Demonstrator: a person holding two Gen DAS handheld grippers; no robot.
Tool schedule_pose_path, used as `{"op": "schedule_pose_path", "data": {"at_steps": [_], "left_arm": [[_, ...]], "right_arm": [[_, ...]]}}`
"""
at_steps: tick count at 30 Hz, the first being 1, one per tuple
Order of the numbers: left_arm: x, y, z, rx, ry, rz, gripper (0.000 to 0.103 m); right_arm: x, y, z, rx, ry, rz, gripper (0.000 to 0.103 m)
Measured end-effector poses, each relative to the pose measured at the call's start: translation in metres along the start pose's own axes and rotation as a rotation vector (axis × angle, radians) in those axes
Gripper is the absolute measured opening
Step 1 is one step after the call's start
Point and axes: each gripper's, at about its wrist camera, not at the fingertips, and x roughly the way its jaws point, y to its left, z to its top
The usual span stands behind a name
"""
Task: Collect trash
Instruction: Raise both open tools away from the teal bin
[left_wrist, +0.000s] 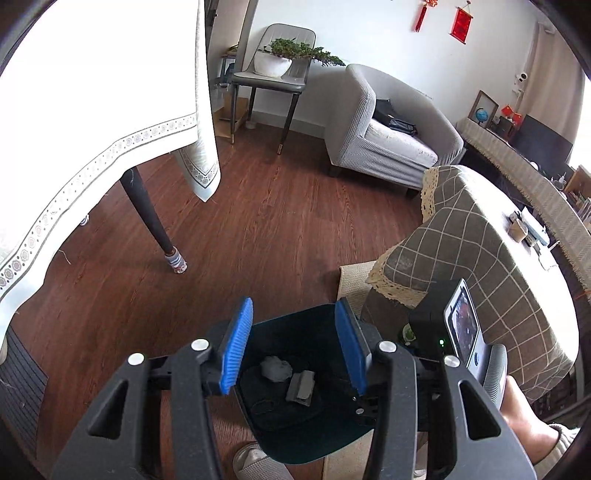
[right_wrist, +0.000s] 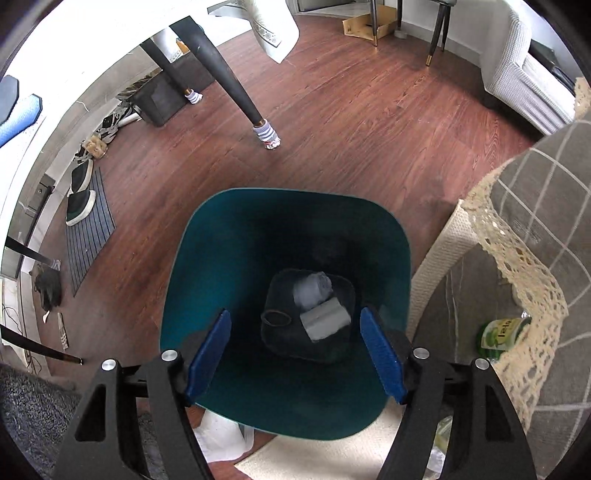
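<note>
Down in the bottom of the teal bin (right_wrist: 207, 258) sat the trash: a crumpled grey wad (right_wrist: 313, 290) and, touching it on the side nearer the camera, a flattened grey wrapper (right_wrist: 325, 319), with a dark loop like a hair tie (right_wrist: 275, 318) just beside them. All three lay well below the bin's rim, so that much of the job looked done.

Right above the bin hung the right tongs (right_wrist: 295, 354), blue pads (right_wrist: 208, 354) apart and nothing between them, pointing steeply down into the opening. The left tongs (left_wrist: 295, 350) hovered over the same bin from a shallower angle, pads apart too, also empty; through their gap the wad (left_wrist: 275, 368) and wrapper (left_wrist: 301, 387) showed again.

The risk, as I judged it, was crowding. Both sets of tongs sat over one bin mouth, and the right handle (left_wrist: 443, 332) already stood close beside the left tongs; a careless swing could have knocked them together or clipped the rim and tipped the light bin on the wood floor (right_wrist: 351, 129).

Just beside the bin, under the lace-edged throw (right_wrist: 517, 258) on the sofa arm, a green-labelled bottle (right_wrist: 498, 336) lay half hidden. That looked like a likely next pick, and the lace could have snagged a pad or the bottle rolled further under. White crumpled material (right_wrist: 221, 439) at the bin's near edge might easily have been missed
</note>
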Motion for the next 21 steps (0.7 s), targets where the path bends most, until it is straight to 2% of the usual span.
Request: {"op": "schedule_pose_path", "data": {"at_steps": [7, 11, 14, 21], "left_arm": [[-0.022, -0.018, 0.013, 0.014, -0.075, -0.014, 0.049], [-0.031, -0.029, 0.02, 0.008, -0.095, -0.054, 0.049], [-0.036, -0.038, 0.024, 0.013, -0.11, -0.061, 0.049], [-0.047, -0.06, 0.031, 0.003, -0.147, -0.096, 0.052]], "right_arm": [[-0.009, -0.006, -0.009, -0.011, -0.004, 0.003, 0.074], [-0.021, -0.007, -0.013, -0.024, -0.027, 0.017, 0.074], [-0.037, -0.006, -0.015, -0.037, -0.067, 0.032, 0.072], [-0.093, -0.004, -0.014, -0.08, -0.23, 0.055, 0.063]]}}
